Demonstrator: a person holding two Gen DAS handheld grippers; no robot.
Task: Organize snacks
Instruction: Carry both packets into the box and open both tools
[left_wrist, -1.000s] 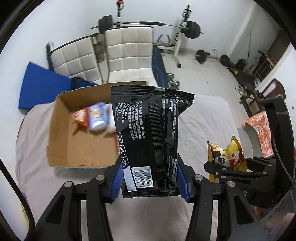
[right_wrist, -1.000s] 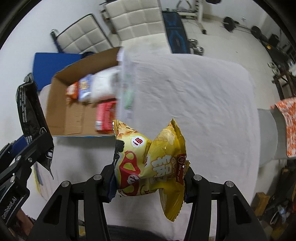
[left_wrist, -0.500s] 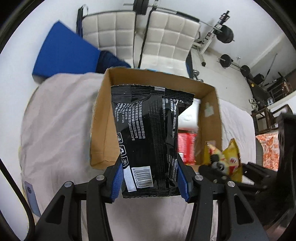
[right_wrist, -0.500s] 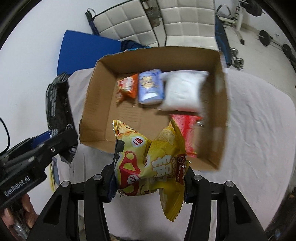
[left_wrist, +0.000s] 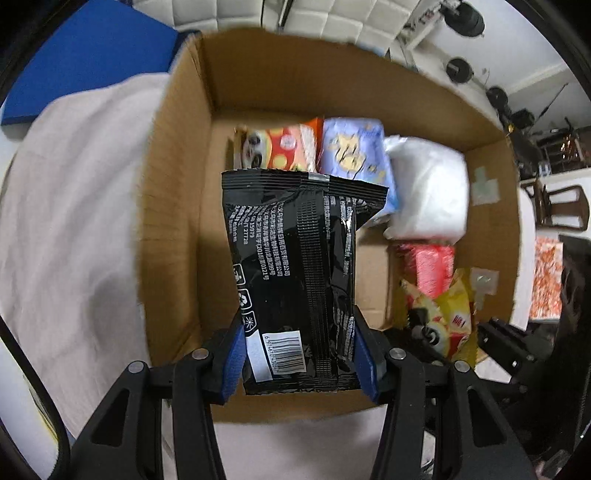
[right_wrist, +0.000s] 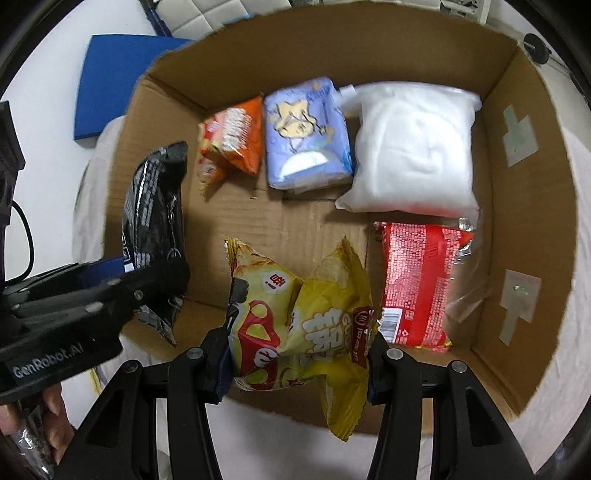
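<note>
Honestly, both tongs are clamped on bags, black bag (left_wrist: 295, 258) and yellow bag (right_wrist: 295, 317), which could get snagged on the box (right_wrist: 532, 229) wall if dropped carelessly.

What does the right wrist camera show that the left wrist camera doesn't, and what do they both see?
Only the right wrist view shows the left gripper from outside, plus part of a hand beneath it. Only the left wrist view shows the black packet's barcode and the weights beyond. Both show the cardboard box, the orange, blue, white and red packets inside, and the yellow chip bag in the right gripper.
</note>
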